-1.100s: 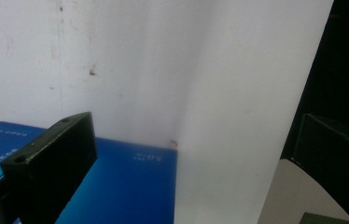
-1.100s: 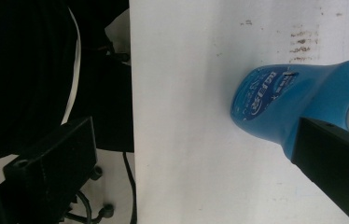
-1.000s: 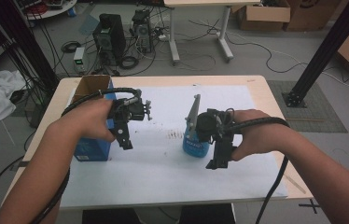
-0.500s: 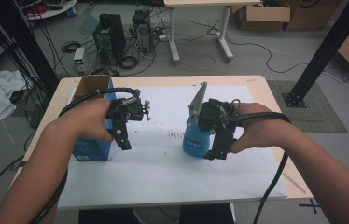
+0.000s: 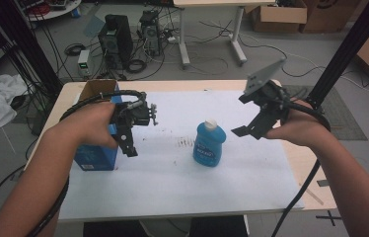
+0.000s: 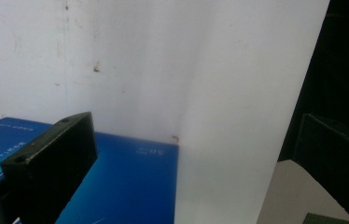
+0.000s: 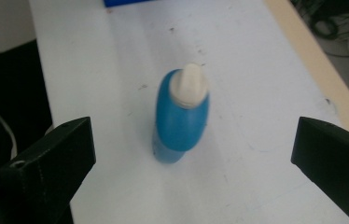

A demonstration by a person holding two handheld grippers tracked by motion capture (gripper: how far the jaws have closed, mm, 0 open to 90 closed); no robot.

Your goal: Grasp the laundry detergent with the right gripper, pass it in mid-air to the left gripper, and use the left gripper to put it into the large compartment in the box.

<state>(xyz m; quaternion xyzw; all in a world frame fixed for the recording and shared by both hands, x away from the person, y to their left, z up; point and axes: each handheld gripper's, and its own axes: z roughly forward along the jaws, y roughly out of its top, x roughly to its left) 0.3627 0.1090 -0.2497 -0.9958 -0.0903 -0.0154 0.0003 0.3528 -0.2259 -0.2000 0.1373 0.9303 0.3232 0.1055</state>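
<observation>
The left gripper (image 5: 129, 143) is hovering, jaws apart, over the blue box (image 5: 95, 153) at the table's left. The blue bottle (image 5: 209, 143) is standing upright mid-sheet, cap on. The right gripper (image 5: 251, 129) is hanging beside it, jaws wide apart. White paper (image 5: 172, 173) is covering the wooden table (image 5: 311, 163).

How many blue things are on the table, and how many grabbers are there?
Blue bottle: 1
Blue box: 1
Grabbers: 2, the left gripper and the right gripper
Total: 4
</observation>
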